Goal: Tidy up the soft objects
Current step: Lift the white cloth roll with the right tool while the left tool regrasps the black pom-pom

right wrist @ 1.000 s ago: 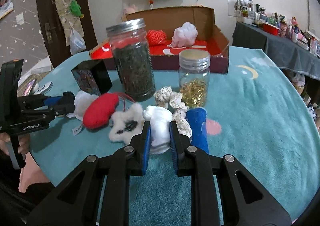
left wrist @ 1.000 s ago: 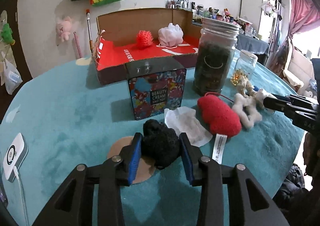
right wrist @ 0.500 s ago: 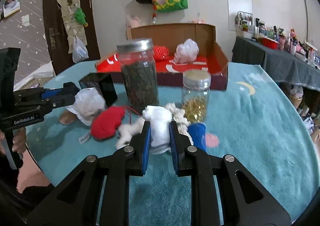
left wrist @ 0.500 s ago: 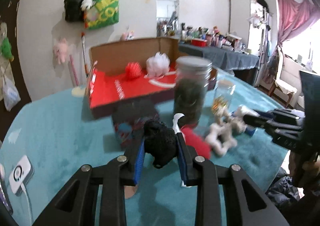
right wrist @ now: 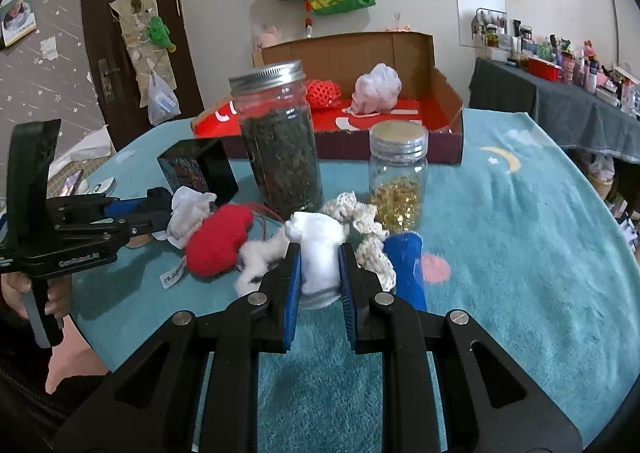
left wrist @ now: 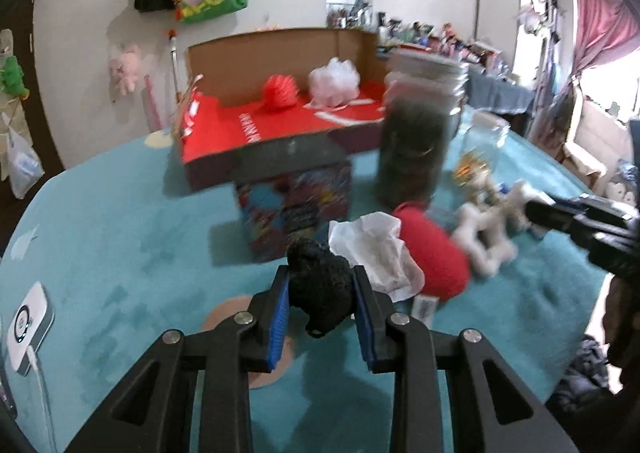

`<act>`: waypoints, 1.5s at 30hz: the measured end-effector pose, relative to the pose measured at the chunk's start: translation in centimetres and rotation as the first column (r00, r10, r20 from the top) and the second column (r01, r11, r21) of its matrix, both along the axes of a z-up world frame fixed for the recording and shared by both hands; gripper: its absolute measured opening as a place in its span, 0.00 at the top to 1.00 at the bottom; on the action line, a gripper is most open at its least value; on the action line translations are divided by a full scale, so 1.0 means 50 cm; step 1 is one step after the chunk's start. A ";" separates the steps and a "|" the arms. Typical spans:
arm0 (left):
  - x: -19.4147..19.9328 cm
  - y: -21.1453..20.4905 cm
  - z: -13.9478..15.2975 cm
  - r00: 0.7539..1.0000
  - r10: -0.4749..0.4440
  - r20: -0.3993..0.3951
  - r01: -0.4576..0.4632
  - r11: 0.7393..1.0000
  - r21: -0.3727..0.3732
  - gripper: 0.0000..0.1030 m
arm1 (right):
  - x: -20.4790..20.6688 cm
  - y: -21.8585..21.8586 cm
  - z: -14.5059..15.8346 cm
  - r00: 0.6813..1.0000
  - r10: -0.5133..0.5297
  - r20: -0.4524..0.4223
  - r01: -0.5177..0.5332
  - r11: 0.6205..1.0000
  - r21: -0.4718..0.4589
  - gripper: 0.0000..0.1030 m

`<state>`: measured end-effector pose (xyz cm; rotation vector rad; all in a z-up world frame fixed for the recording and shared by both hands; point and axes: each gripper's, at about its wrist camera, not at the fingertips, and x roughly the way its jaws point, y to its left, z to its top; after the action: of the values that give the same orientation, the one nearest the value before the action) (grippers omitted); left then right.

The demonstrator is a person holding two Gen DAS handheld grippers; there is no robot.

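black pom item [left wrist: 320,285]: held in your L gripper [left wrist: 320,307], blue pads pressing both its sides; hangs clear above the teal table [left wrist: 120,221], nr the front edge. Jaws have just been closing on it.
white soft roll [right wrist: 320,253]: clamped in your R gripper [right wrist: 319,285], jaws nearly together, cloth squeezed btwn pads; sits over the pile at table centre-front.
step in hand (my read): carry both to the red-lined cardboard box [left wrist: 280,125] at the far edge, where a red mesh ball [left wrist: 279,91] & white puff [left wrist: 335,77] already lie.
how to do it well: keep the squeeze steady, both items compress & may slip; lift before going fwd; release only once over the box floor.
obstacles, L route: printed tin [left wrist: 294,197] directly ahead, touching the box's front wall; go over it or pass its left.
obstacles, R route: tall herb jar [right wrist: 280,141] & small gold-filled jar [right wrist: 398,177] stand btwn you and the box; both upright, could tip. Gap btwn jars looks narrow, go high.
left on table: red plush [right wrist: 220,239], tissue wad [right wrist: 186,213], crochet lace [right wrist: 360,221], blue piece [right wrist: 406,265], cotton tuft [right wrist: 260,257].
open room: table's left half & right half bare; white device [left wrist: 30,319] nr left edge.
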<state>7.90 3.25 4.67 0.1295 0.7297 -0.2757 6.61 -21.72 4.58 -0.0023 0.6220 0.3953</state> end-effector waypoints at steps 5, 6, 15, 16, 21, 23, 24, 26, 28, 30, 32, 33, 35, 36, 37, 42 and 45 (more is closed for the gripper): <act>0.000 0.018 -0.010 1.000 0.019 -0.004 -0.019 1.000 0.007 0.60 | 0.001 0.001 -0.006 1.000 0.003 -0.006 -0.003 1.000 -0.008 0.83; -0.001 0.020 -0.010 1.000 0.017 -0.006 -0.017 1.000 0.002 0.60 | 0.002 0.002 -0.007 1.000 0.005 -0.007 -0.005 1.000 -0.008 0.83; -0.013 0.033 -0.001 1.000 0.005 0.004 -0.005 1.000 -0.009 0.45 | 0.006 0.004 -0.014 1.000 0.006 -0.026 -0.006 1.000 -0.004 0.83; -0.017 0.033 0.002 1.000 0.002 0.008 -0.002 1.000 -0.014 0.43 | 0.007 0.004 -0.018 0.999 0.011 -0.036 -0.011 1.000 0.003 0.83; -0.017 0.034 0.009 1.000 -0.012 0.013 0.012 1.000 -0.018 0.40 | 0.014 0.011 -0.035 0.996 0.039 -0.082 -0.038 0.999 0.012 0.80; -0.013 0.036 0.009 1.000 -0.013 0.010 0.013 1.000 -0.005 0.40 | 0.014 0.014 -0.044 0.994 0.047 -0.099 -0.046 0.999 0.011 0.79; -0.011 0.038 0.010 1.000 -0.011 0.009 0.011 1.000 -0.002 0.40 | 0.014 0.015 -0.046 0.994 0.048 -0.103 -0.047 0.999 0.012 0.79; -0.005 0.041 0.009 1.000 -0.012 -0.002 0.012 1.000 -0.004 0.40 | 0.014 0.012 -0.049 0.992 0.048 -0.112 -0.047 0.999 0.016 0.79; 0.000 0.044 0.007 1.000 -0.013 -0.011 0.013 1.000 0.003 0.40 | 0.016 0.006 -0.051 0.991 0.051 -0.120 -0.047 0.998 0.030 0.78; 0.003 0.046 0.006 1.000 -0.015 -0.017 0.015 1.000 0.012 0.40 | 0.017 0.001 -0.052 0.990 0.052 -0.129 -0.046 0.998 0.046 0.78; 0.005 0.048 0.004 1.000 -0.018 -0.022 0.019 1.000 0.014 0.40 | 0.017 -0.001 -0.052 0.990 0.052 -0.133 -0.045 0.998 0.052 0.78; 0.006 0.049 0.004 1.000 -0.020 -0.024 0.020 1.000 0.012 0.40 | 0.017 -0.001 -0.052 0.990 0.052 -0.133 -0.046 0.998 0.053 0.78; 0.009 0.050 0.002 0.999 -0.026 -0.032 0.027 1.000 0.009 0.40 | 0.017 -0.001 -0.052 0.990 0.051 -0.130 -0.045 0.998 0.049 0.78; 0.010 0.051 0.002 0.999 -0.031 -0.036 0.031 1.000 0.004 0.46 | 0.016 -0.001 -0.052 0.991 0.050 -0.125 -0.045 0.998 0.048 0.78; 0.012 0.052 0.001 0.998 -0.039 -0.042 0.039 0.999 -0.003 0.54 | 0.013 -0.002 -0.051 0.992 0.050 -0.118 -0.044 0.998 0.049 0.78; 0.006 0.055 0.010 0.998 -0.052 -0.038 0.051 0.998 -0.035 0.75 | -0.004 -0.006 -0.041 0.997 0.052 -0.065 -0.048 0.998 0.051 0.78; -0.004 0.054 0.028 0.999 -0.035 0.000 0.035 0.999 -0.024 0.76 | -0.016 -0.006 -0.027 0.998 0.053 -0.025 -0.052 0.998 0.047 0.78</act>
<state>7.70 5.96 6.08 0.1193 0.7250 -0.3182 5.81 -22.02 3.21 0.0311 0.6397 0.4611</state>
